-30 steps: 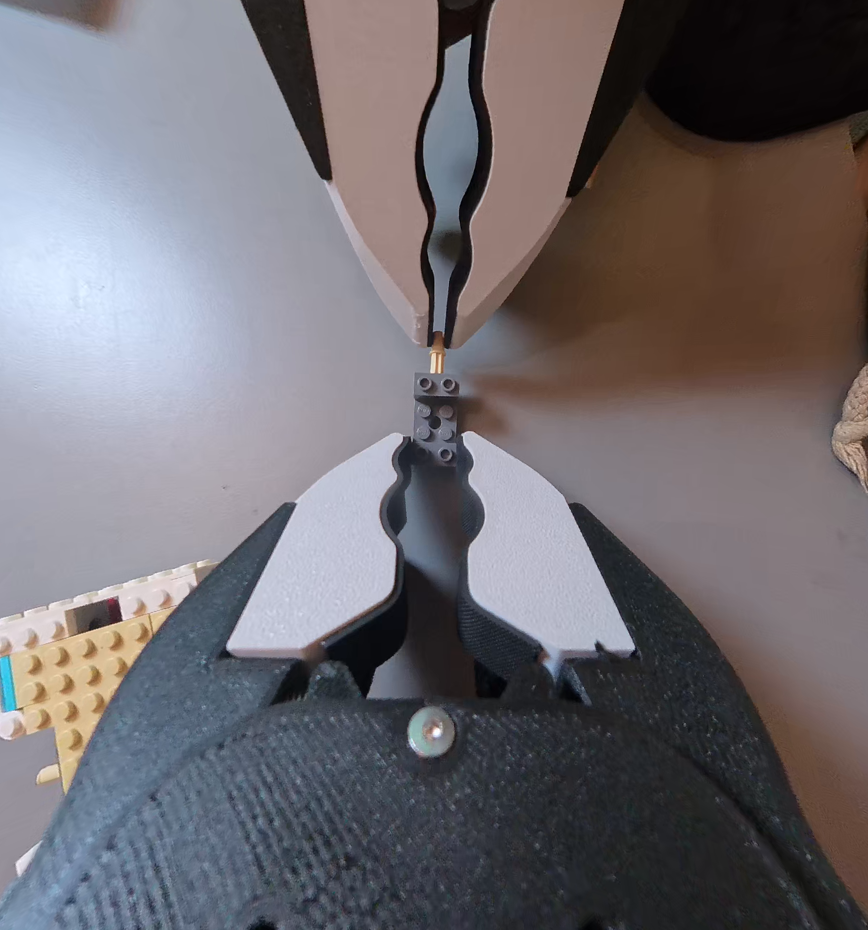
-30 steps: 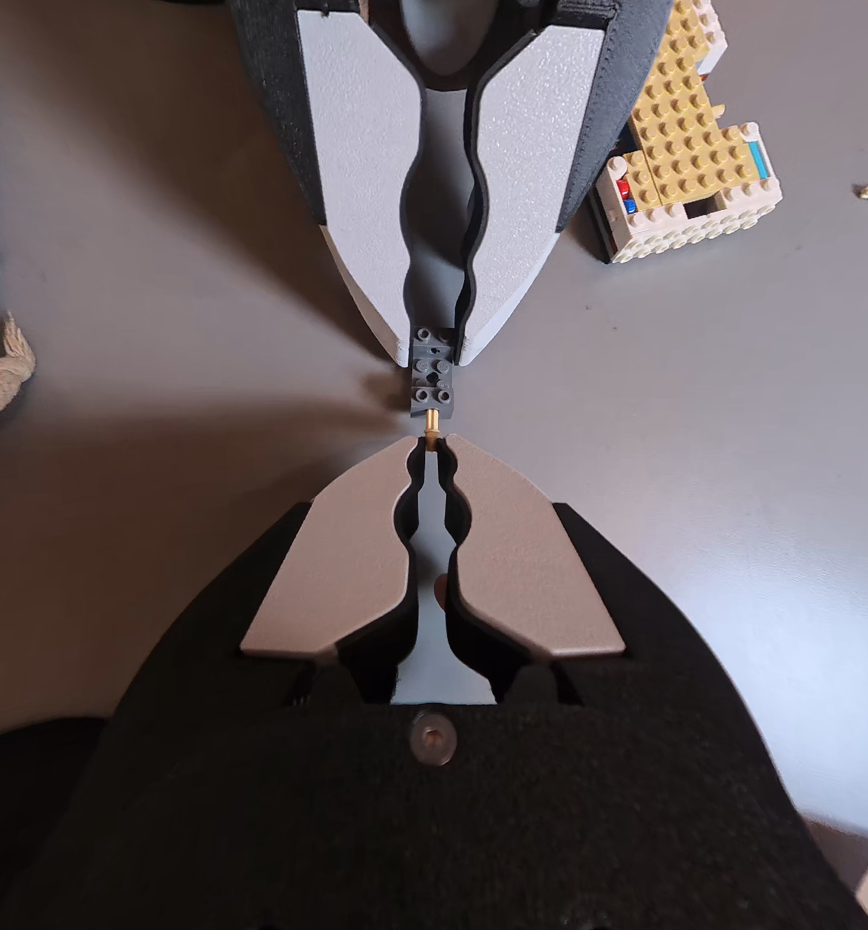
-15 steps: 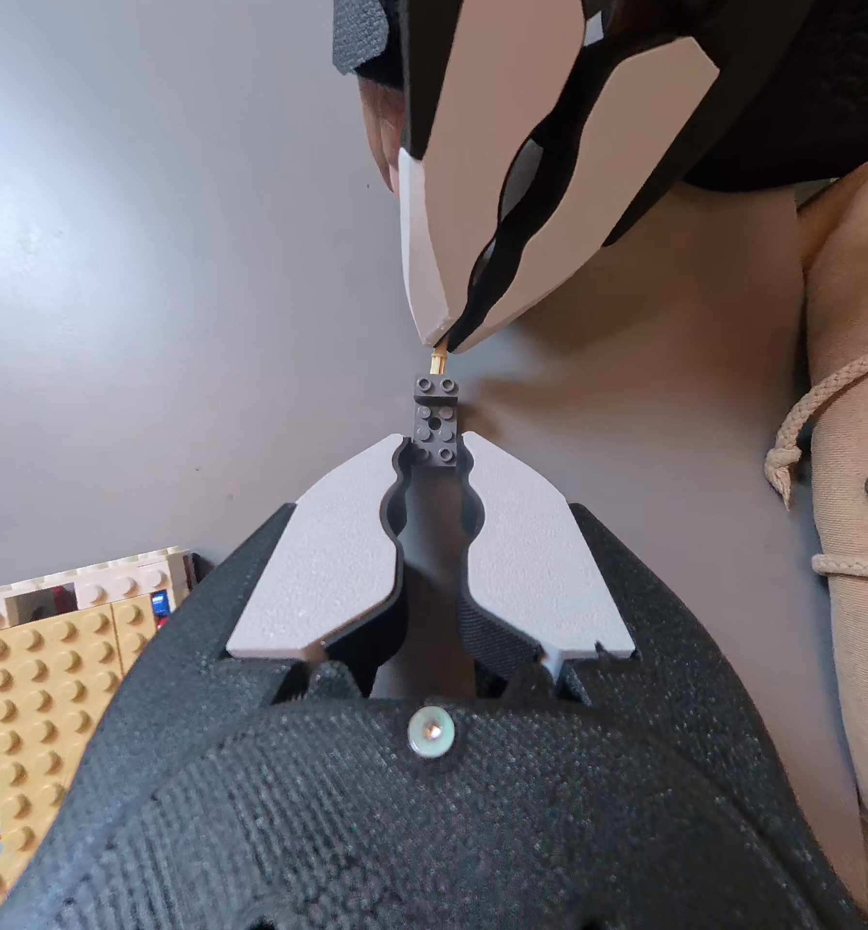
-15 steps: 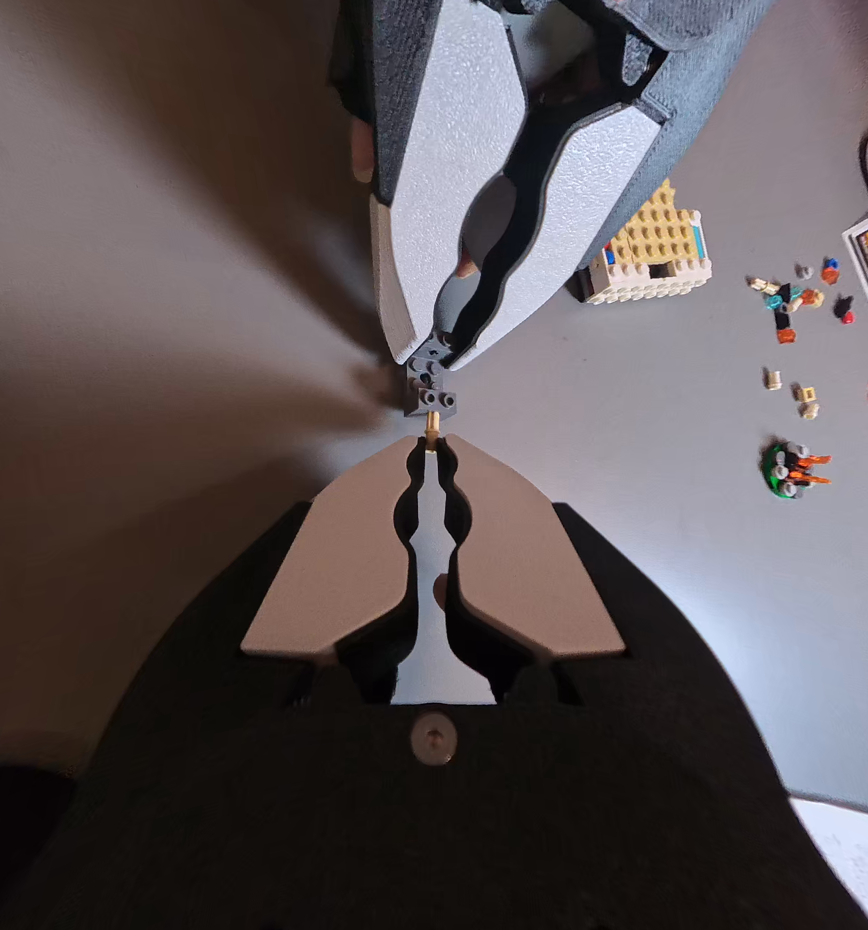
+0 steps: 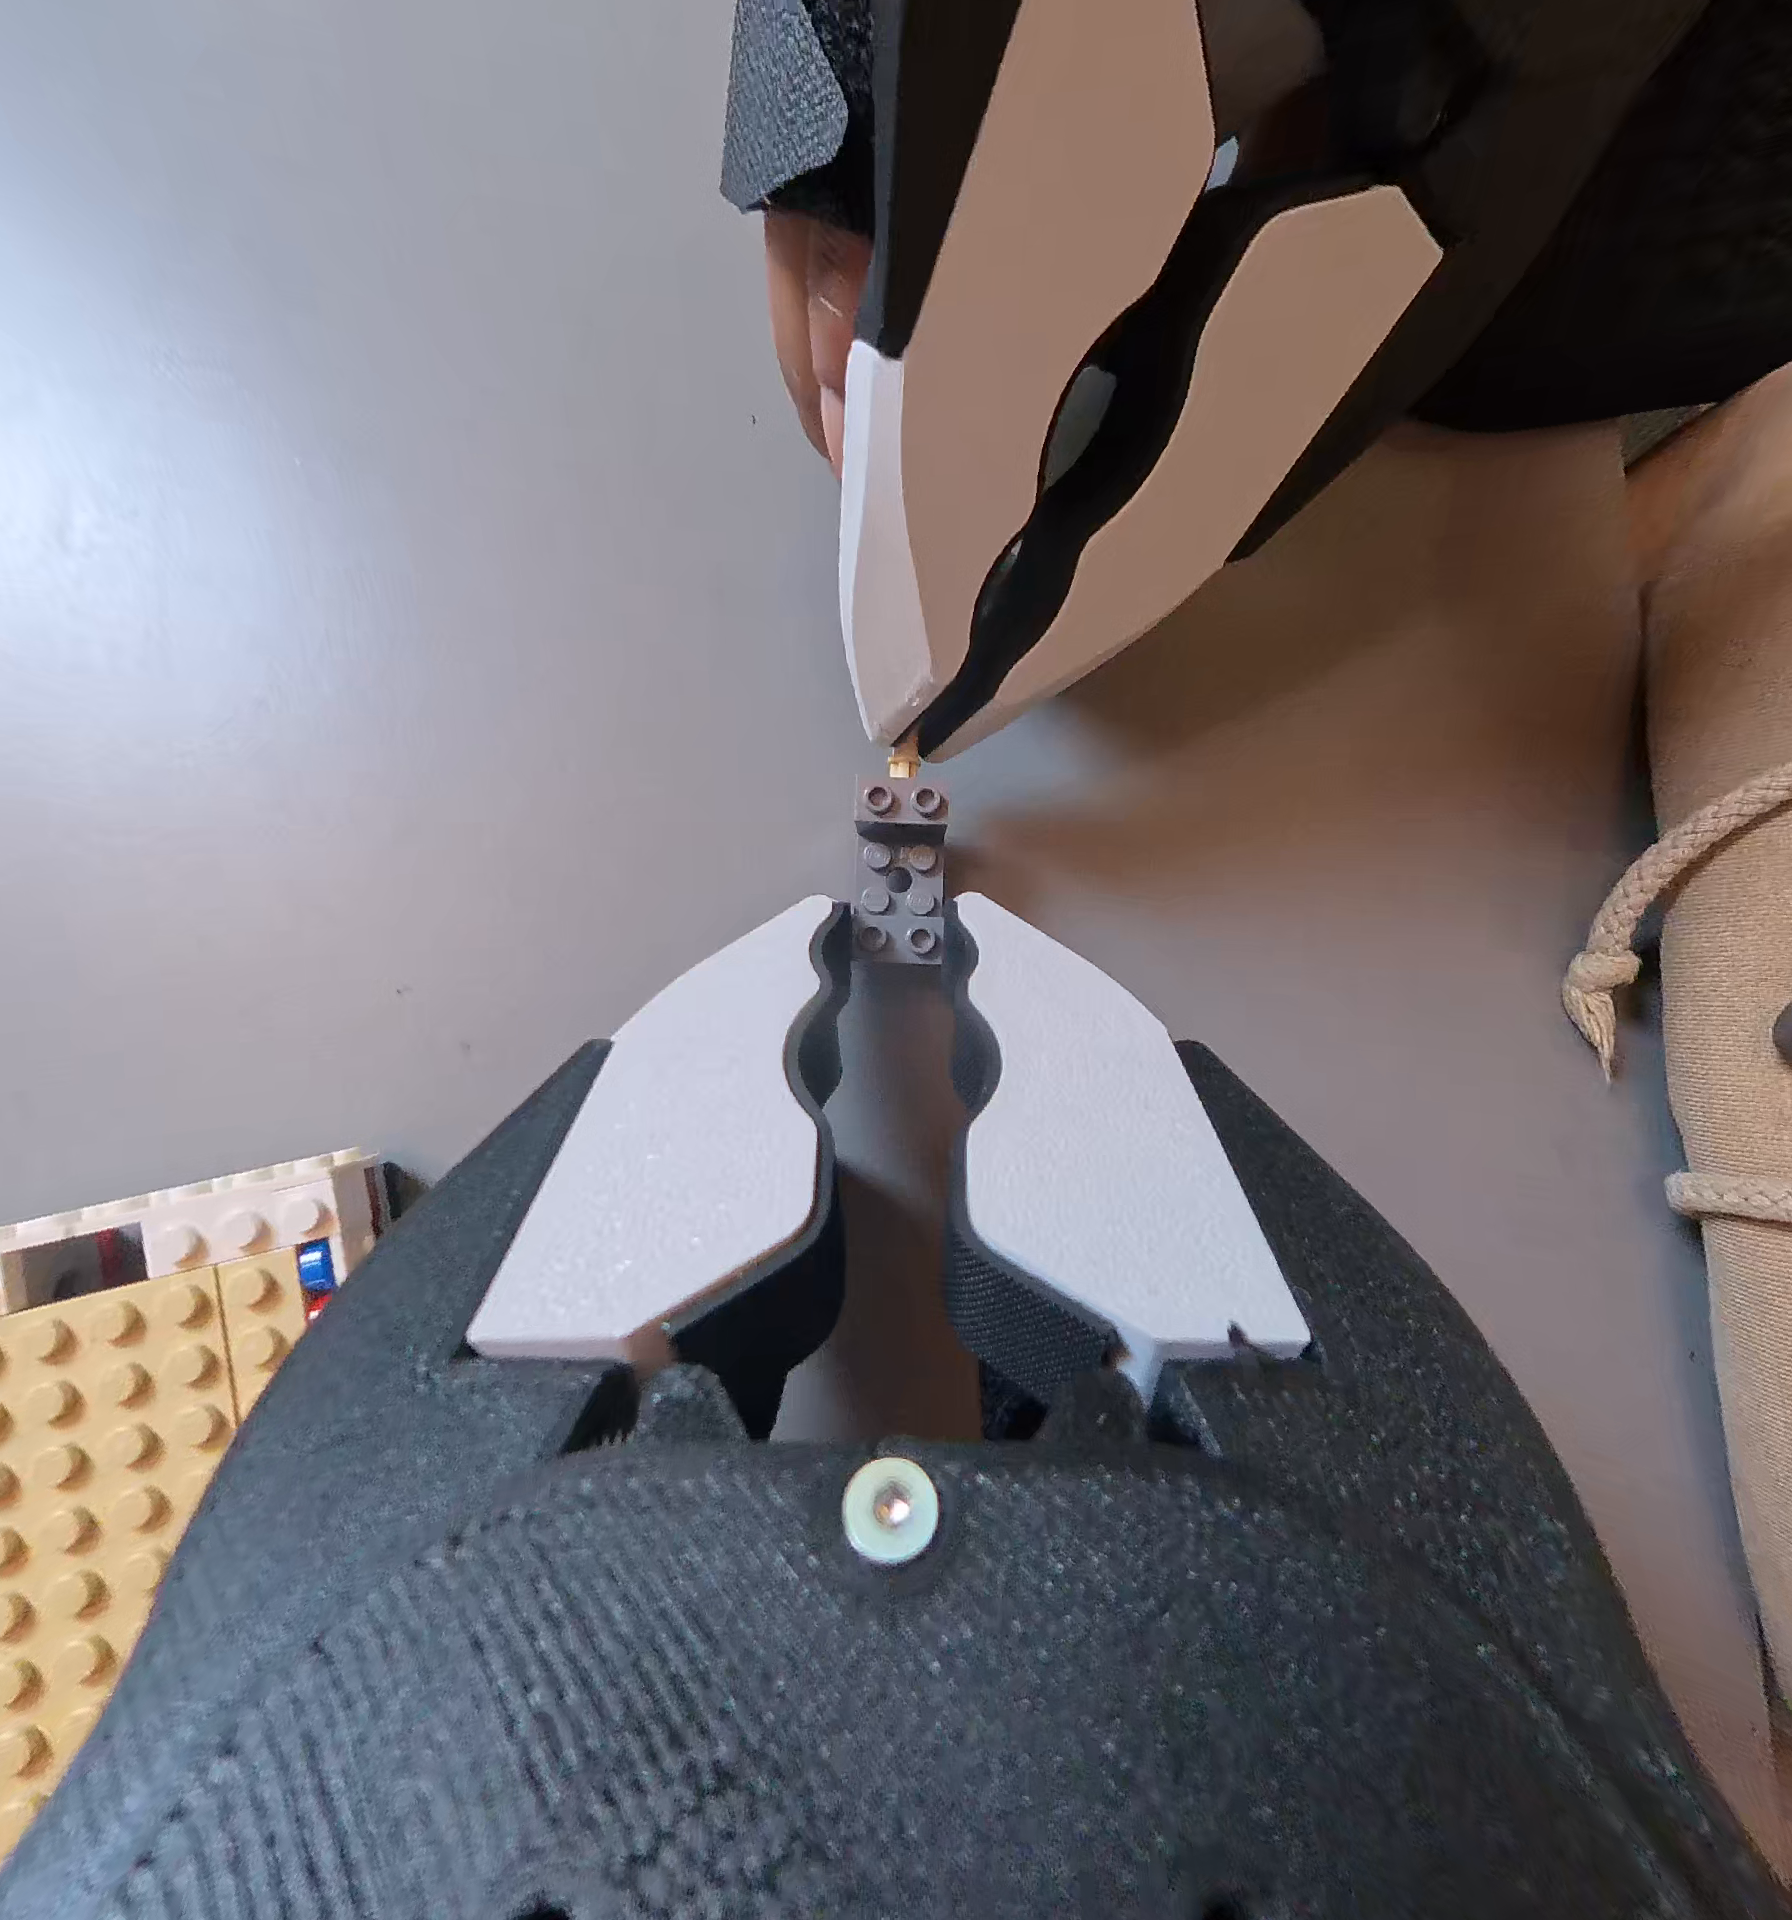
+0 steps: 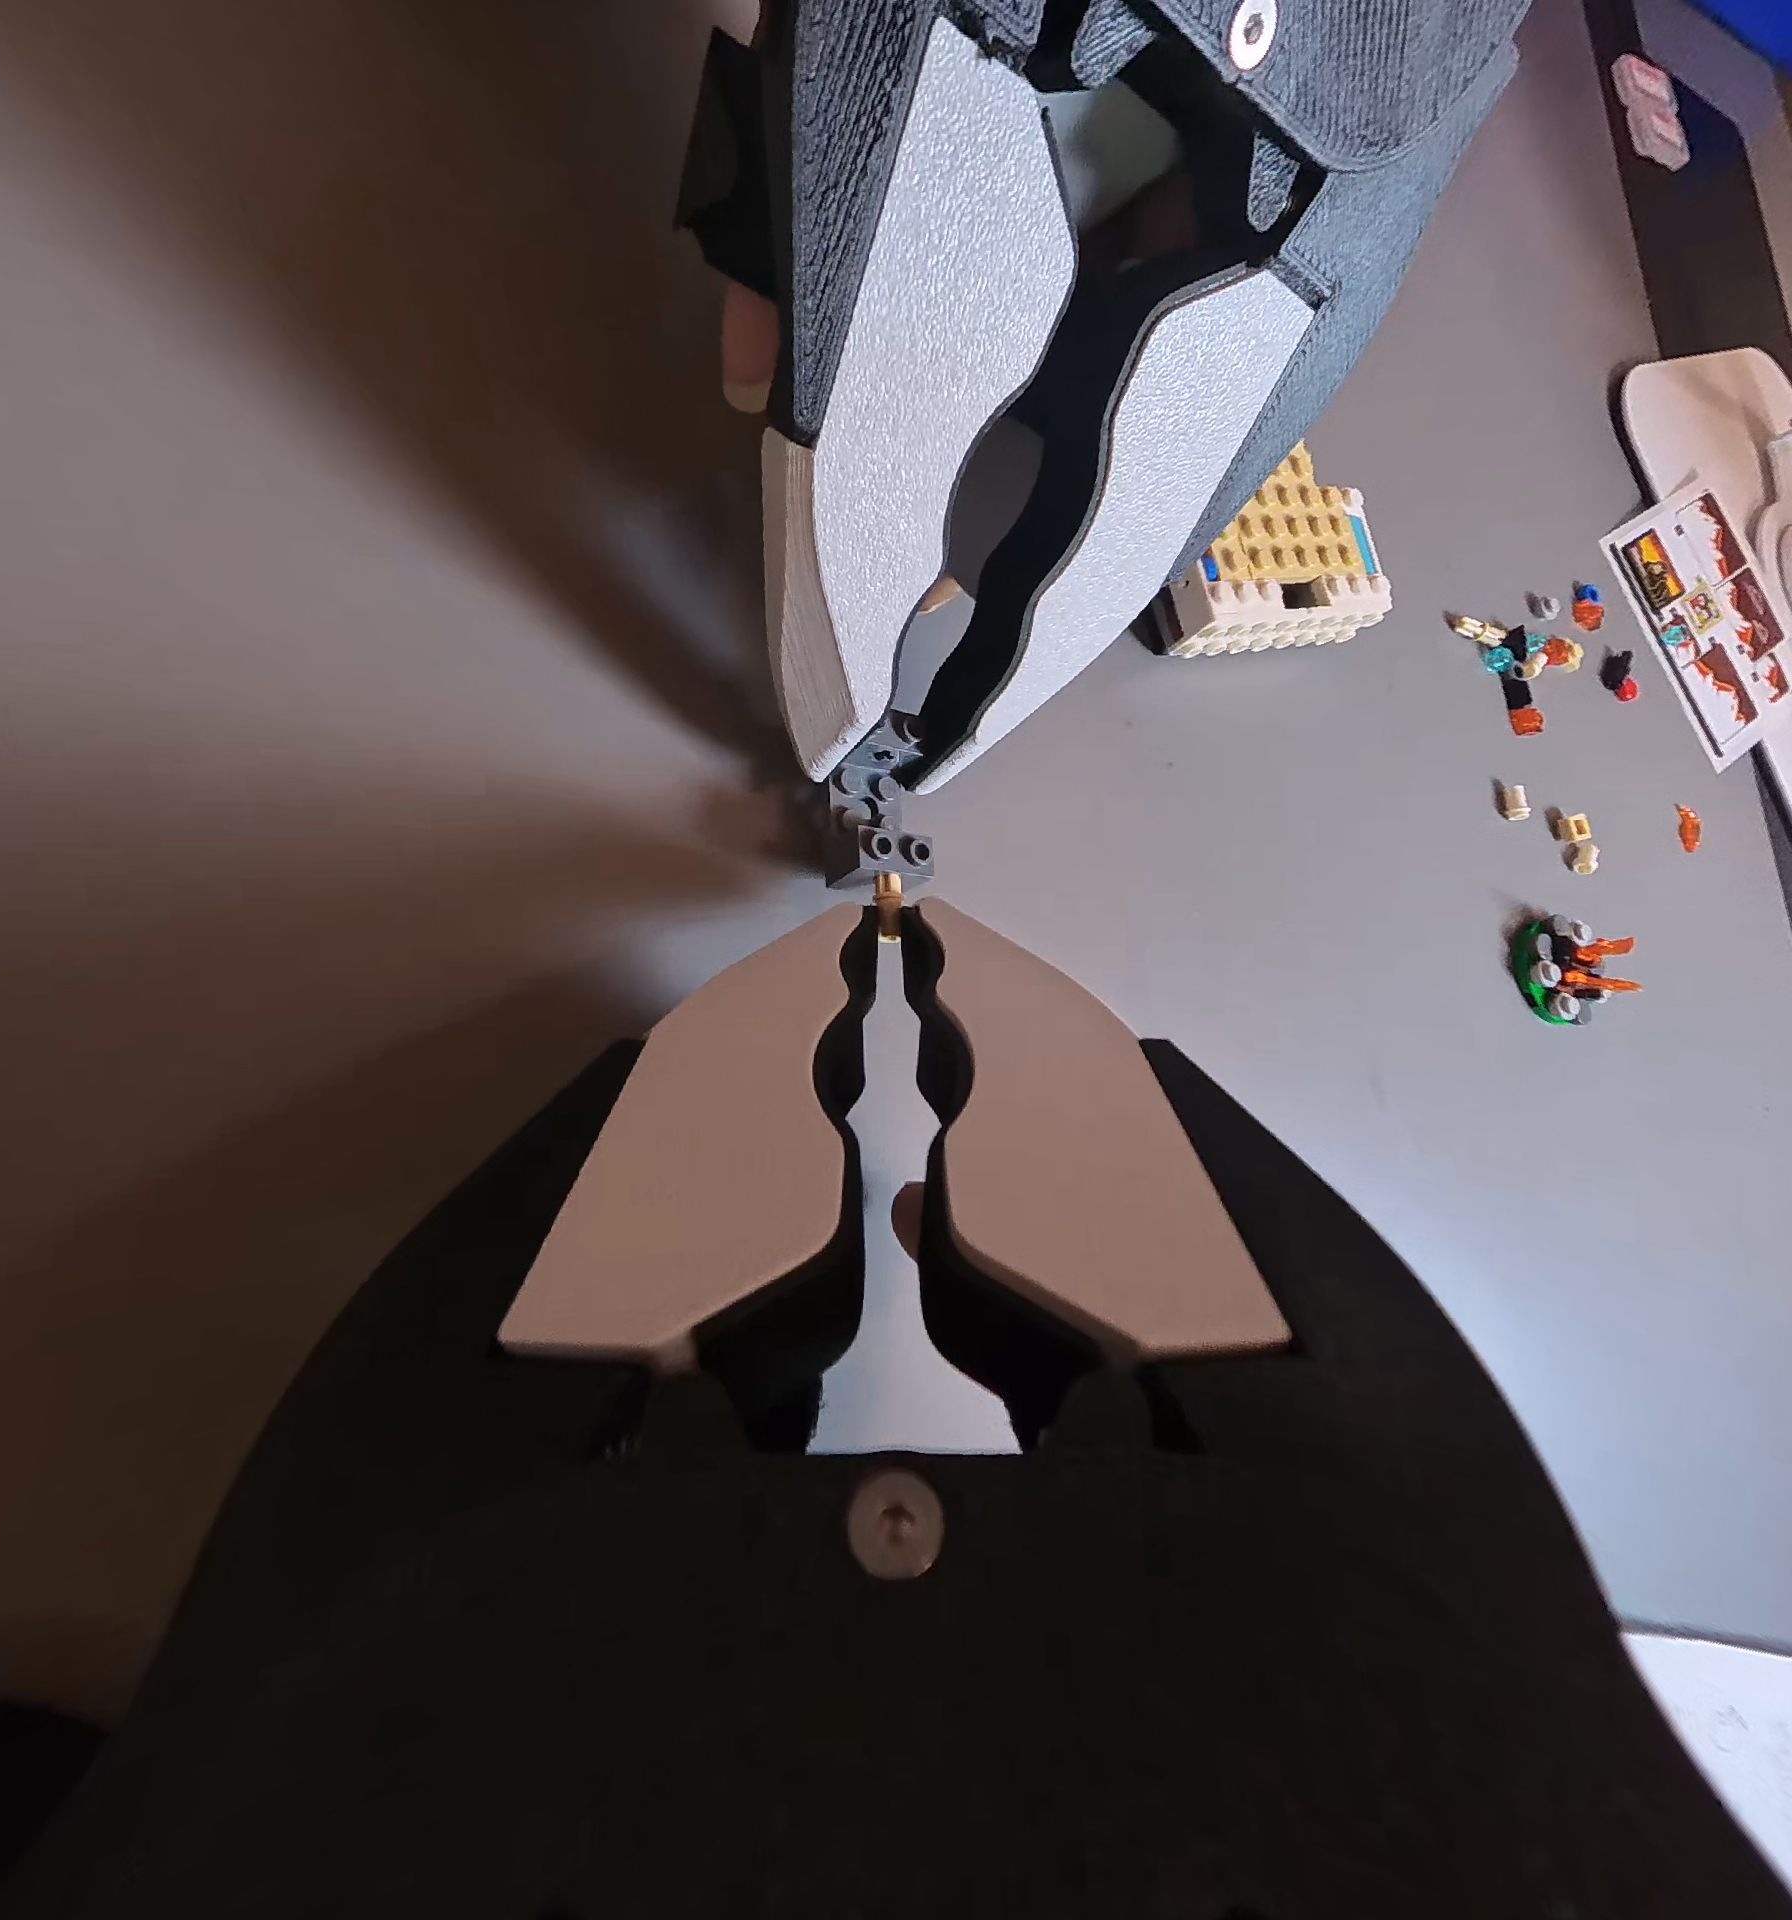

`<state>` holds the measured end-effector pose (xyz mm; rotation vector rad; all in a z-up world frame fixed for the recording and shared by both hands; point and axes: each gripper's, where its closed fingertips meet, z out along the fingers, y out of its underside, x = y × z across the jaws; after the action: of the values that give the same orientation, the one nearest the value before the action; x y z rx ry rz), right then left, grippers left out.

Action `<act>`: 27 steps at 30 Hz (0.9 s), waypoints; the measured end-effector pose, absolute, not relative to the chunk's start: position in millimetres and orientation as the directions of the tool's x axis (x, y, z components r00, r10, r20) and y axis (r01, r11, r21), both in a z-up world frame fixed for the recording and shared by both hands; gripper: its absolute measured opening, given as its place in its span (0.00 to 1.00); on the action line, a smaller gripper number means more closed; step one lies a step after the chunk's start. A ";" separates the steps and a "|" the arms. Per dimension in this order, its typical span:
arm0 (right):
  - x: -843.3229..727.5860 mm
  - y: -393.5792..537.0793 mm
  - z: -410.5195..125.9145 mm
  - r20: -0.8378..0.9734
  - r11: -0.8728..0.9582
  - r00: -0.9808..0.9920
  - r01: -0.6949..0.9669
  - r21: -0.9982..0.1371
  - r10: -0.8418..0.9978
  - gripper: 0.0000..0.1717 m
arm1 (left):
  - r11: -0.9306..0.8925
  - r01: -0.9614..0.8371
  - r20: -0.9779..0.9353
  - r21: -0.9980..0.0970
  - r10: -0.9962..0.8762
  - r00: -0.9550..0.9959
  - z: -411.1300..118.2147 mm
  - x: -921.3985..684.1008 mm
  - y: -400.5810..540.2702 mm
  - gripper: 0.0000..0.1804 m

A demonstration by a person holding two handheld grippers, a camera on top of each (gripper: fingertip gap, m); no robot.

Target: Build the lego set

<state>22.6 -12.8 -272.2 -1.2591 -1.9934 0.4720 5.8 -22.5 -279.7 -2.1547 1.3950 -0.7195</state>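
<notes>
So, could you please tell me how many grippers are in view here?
2. The left gripper is shut on the grey brick piece; the right gripper, facing it tip to tip, is shut on the gold peg at the piece's far end.

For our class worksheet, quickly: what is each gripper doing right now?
Left gripper: closed on the dark grey brick assembly.
Right gripper: closed on the small gold peg at that assembly's end.

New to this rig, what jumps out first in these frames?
Dead centre, the two grippers meet tip to tip: the left gripper clamps a dark grey brick piece, and the right gripper pinches a small gold peg at its end. Right of them lie a tan-and-white brick building and loose small pieces.
</notes>
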 end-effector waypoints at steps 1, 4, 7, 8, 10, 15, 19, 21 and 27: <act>22.8 -13.0 -273.3 0.378 0.455 -0.263 0.625 -0.634 0.888 0.02 | -0.368 -0.675 0.168 -0.639 -0.923 0.345 -280.2 6.2 -22.5 0.09; 22.4 -15.0 -275.4 0.369 0.444 -0.256 0.622 -0.644 0.893 0.02 | -0.366 -0.675 0.173 -0.641 -0.925 0.337 -281.6 7.0 -24.0 0.09; 22.3 -14.5 -277.3 0.372 0.442 -0.250 0.629 -0.640 0.894 0.02 | -0.354 -0.672 0.155 -0.651 -0.928 0.338 -280.9 8.1 -22.9 0.09; 22.3 -14.7 -277.8 0.371 0.443 -0.252 0.632 -0.636 0.894 0.02 | -0.350 -0.670 0.151 -0.655 -0.929 0.337 -280.1 8.8 -22.8 0.09; 21.7 -14.9 -279.1 0.377 0.449 -0.257 0.638 -0.625 0.890 0.02 | -0.345 -0.667 0.145 -0.661 -0.930 0.337 -278.1 10.0 -22.2 0.09; 20.0 -15.4 -279.3 0.362 0.437 -0.257 0.649 -0.622 0.896 0.02 | -0.316 -0.693 0.103 -0.648 -0.938 0.331 -280.0 8.5 -22.3 0.09; 18.9 -15.0 -278.7 0.346 0.420 -0.250 0.660 -0.623 0.904 0.02 | -0.312 -0.701 0.092 -0.641 -0.938 0.334 -283.8 7.9 -22.0 0.09; 18.8 -15.1 -278.7 0.344 0.418 -0.248 0.662 -0.622 0.906 0.02 | -0.304 -0.708 0.080 -0.638 -0.940 0.332 -284.2 7.9 -22.0 0.09; 19.4 -14.0 -278.9 0.347 0.418 -0.246 0.668 -0.615 0.905 0.02 | -0.287 -0.718 0.052 -0.634 -0.942 0.331 -285.0 8.1 -21.4 0.09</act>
<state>19.4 -14.0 -278.9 -1.3289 -2.0037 0.4519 8.1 -21.4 -285.0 -2.0922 1.4537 -0.5817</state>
